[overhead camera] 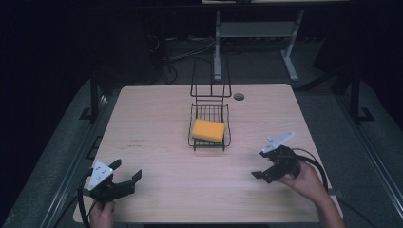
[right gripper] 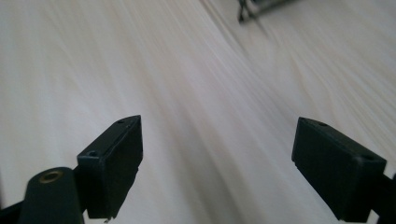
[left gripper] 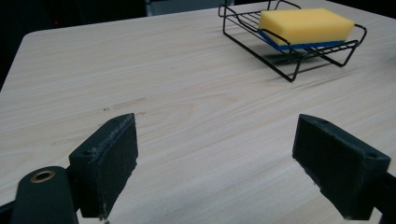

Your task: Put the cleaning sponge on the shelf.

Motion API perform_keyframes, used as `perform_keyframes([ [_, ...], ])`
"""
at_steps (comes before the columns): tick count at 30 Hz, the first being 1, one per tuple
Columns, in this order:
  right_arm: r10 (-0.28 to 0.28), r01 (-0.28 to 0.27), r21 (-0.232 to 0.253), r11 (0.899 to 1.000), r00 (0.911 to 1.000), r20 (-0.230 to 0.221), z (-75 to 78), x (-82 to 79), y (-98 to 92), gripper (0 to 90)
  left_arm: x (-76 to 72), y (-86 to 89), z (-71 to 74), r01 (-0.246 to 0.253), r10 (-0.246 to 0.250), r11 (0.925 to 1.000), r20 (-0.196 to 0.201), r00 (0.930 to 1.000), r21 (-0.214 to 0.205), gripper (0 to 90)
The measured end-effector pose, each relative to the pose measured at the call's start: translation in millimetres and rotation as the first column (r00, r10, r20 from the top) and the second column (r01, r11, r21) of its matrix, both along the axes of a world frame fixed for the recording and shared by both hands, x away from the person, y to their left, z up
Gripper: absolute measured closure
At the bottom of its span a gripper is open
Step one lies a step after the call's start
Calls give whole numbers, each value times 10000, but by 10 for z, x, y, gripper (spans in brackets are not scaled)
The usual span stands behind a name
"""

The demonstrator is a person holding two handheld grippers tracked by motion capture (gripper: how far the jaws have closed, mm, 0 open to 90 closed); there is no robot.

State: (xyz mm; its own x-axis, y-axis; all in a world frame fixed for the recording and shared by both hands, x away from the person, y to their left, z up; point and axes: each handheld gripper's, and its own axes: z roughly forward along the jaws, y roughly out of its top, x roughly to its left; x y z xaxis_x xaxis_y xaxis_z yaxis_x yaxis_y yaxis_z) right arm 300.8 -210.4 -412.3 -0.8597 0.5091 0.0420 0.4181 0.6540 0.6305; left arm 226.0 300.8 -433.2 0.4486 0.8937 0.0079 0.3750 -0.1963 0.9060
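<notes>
Bench point(overhead camera: 157, 118) carries a wire rack point(overhead camera: 209, 137) near its far edge, cradling the yellow sponge point(overhead camera: 208, 130) flat. Your left claw point(overhead camera: 127, 174) and right claw point(overhead camera: 259, 164) wait wide open at the near corners, holding nothing.

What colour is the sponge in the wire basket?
The sponge is yellow on top with a blue layer underneath, clearest in the left gripper view.

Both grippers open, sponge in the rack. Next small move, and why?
Probably move the right gripper forward-left toward the sponge. It lies loose in the wire rack, both grippers are open and hold nothing, and the right looks somewhat nearer than the left gripper.
</notes>
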Motion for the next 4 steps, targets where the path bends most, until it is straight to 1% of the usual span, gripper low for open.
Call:
perform_keyframes([
  [1,0,0,0,10000,10000,0,0,0,0,159,0,0,0,0,0,10000,0,10000,0,134],
  [2,-53,41,436,9990,9996,271,-6,-139,-3,152,-2,-4,0,-23,24,10000,29,10000,-24,134],
  [3,-488,354,1251,9915,9932,1057,-90,-436,-30,151,-5,-6,2,119,-119,9999,86,9999,-25,134],
  [4,-713,486,1781,9828,9898,1233,-176,-572,-58,156,-5,-6,2,119,-119,9999,86,9999,-25,134],
])
